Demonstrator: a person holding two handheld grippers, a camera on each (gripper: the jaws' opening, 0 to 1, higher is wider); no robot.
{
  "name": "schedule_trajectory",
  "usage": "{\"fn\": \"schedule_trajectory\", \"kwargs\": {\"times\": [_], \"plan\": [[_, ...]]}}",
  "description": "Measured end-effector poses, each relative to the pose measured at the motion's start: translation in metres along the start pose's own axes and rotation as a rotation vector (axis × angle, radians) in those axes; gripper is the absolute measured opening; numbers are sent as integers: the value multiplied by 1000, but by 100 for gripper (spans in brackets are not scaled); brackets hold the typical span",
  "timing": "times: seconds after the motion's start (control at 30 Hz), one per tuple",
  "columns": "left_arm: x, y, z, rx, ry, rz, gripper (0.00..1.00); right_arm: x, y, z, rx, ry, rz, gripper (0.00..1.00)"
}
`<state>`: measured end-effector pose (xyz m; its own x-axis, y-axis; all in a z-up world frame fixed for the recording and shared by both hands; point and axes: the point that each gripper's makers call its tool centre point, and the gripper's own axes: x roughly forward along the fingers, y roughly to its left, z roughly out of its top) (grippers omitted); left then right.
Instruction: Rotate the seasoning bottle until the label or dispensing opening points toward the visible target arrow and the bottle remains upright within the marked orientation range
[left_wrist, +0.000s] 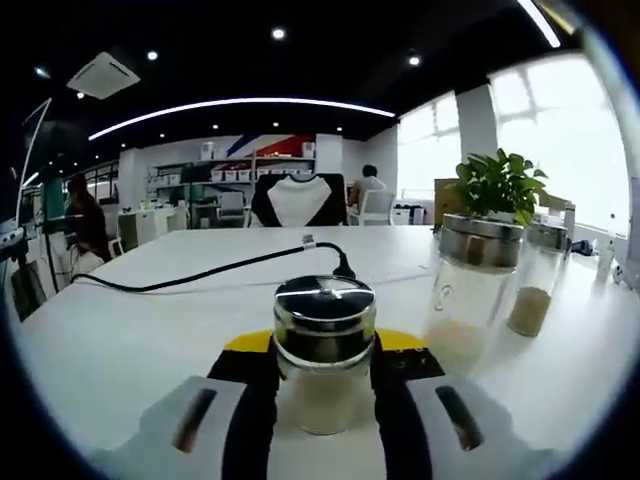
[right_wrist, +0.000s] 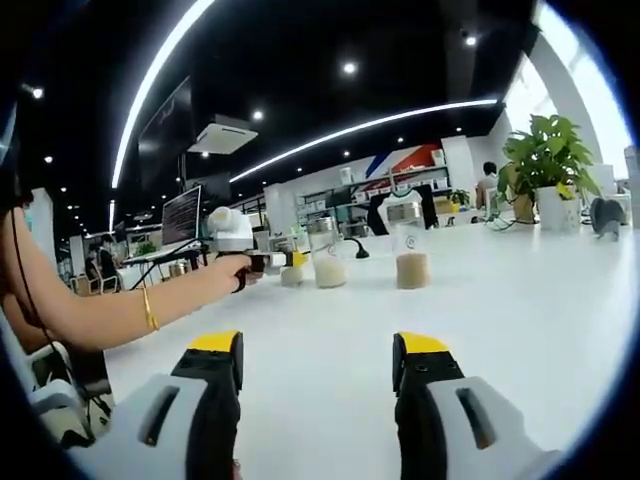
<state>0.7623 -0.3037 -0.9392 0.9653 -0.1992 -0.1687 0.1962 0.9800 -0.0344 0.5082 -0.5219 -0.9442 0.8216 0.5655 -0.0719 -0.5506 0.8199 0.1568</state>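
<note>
Left gripper view: seasoning bottle (left_wrist: 325, 350) clamped between fingers (left_wrist: 250, 400).

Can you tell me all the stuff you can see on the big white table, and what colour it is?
seasoning bottle: one, clear glass with shiny metal lid, pale powder inside, between the left gripper's jaws
other bottles: two, clear glass with metal lids, one with pale powder, one with tan powder, standing to the side
cable: one, black, lying across the table
plant: one, green leaves, white pot, far edge of the table
table: one, white
chairs: white and black, behind the table
left gripper: black jaws with yellow tips, around the bottle
right gripper: black and yellow, open, over bare table
</note>
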Motion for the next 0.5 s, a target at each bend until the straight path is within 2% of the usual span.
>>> {"fn": "schedule_trajectory", "kwargs": {"times": [0.3, 0.5], "plan": [[-11, 3, 3, -24, -34, 0, 37, 0, 4, 2, -8, -1, 7, 60], [-20, 5, 20, -17, -69, -3, 37, 0, 6, 3, -10, 0, 9, 60]]}}
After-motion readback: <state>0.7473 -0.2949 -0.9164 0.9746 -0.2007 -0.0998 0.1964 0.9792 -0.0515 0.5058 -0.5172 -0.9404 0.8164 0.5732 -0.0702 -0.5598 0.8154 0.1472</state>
